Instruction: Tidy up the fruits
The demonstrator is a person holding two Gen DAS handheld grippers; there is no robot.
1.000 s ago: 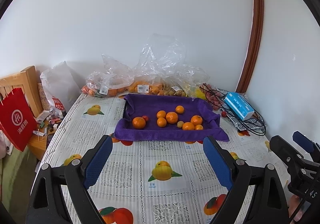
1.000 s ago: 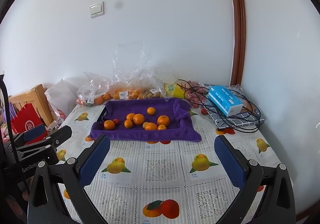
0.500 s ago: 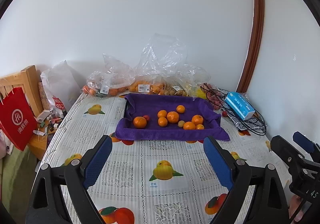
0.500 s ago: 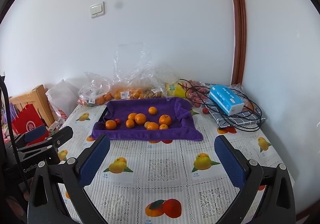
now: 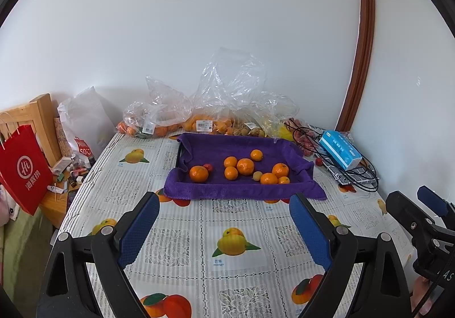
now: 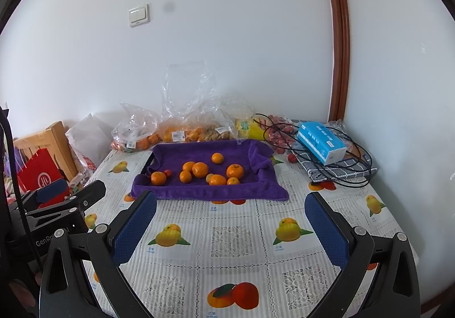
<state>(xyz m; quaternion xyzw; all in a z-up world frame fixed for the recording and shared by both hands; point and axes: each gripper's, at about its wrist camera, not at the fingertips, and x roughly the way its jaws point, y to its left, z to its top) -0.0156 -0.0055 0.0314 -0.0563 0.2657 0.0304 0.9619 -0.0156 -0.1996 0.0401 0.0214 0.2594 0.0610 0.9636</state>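
Note:
A tray lined with a purple towel (image 5: 199, 190) (image 6: 256, 193) sits mid-table and holds several oranges (image 5: 245, 166) (image 6: 200, 169), a small red fruit (image 5: 209, 167) (image 6: 168, 173) and a pale yellow one (image 5: 257, 176) (image 6: 210, 177). My left gripper (image 5: 224, 228) hovers well short of the tray, open and empty. My right gripper (image 6: 230, 228) is likewise open and empty over the tablecloth. Each gripper shows at the edge of the other's view.
Clear plastic bags of fruit (image 5: 199, 122) (image 6: 182, 130) line the wall behind the tray. A blue tissue box (image 5: 339, 149) (image 6: 321, 141) lies on black cables at the right. A red paper bag (image 5: 21, 168) and a wooden chair (image 5: 42, 116) stand left of the table.

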